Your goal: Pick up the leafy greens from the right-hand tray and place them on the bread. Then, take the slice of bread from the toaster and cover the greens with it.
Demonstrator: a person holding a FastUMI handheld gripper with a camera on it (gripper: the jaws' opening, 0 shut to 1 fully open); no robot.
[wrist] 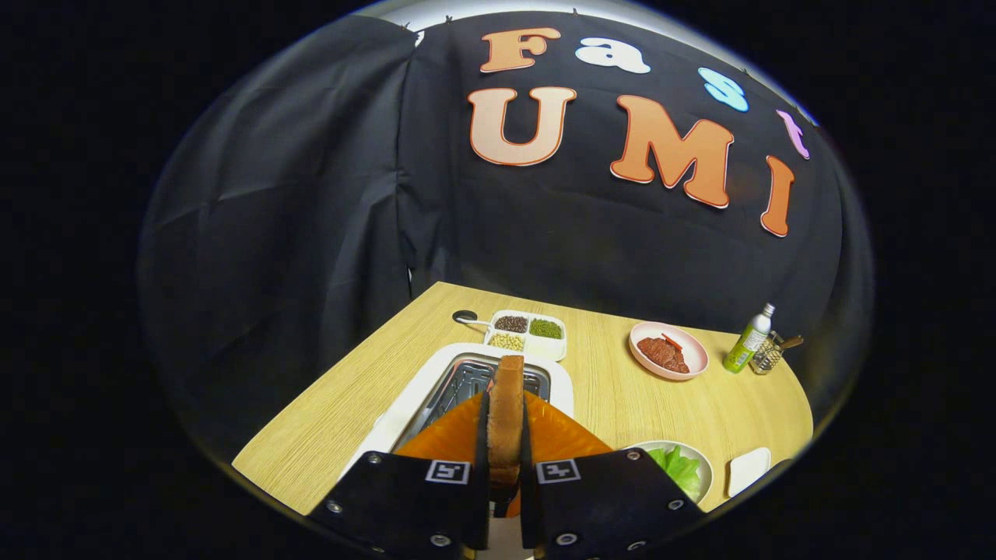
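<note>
My gripper (506, 412) is shut on a toasted slice of bread (510, 381), which stands upright on edge between the orange fingers (451, 432). The slice sits just above the metal slots of the white toaster (562, 393), right ahead of the fingers; I cannot tell whether its lower edge is still inside a slot. Leafy greens (678, 467) lie in a white dish (706, 470) to the right of the fingers, close to the table's near edge.
Beyond the toaster stands a white divided tray (557, 348) of beans, with a small dark ladle (465, 316) to its left. A pink plate (695, 351) holds red meat at the right. A green bottle (747, 342), a wire holder (769, 355) and a white block (748, 469) stand further right.
</note>
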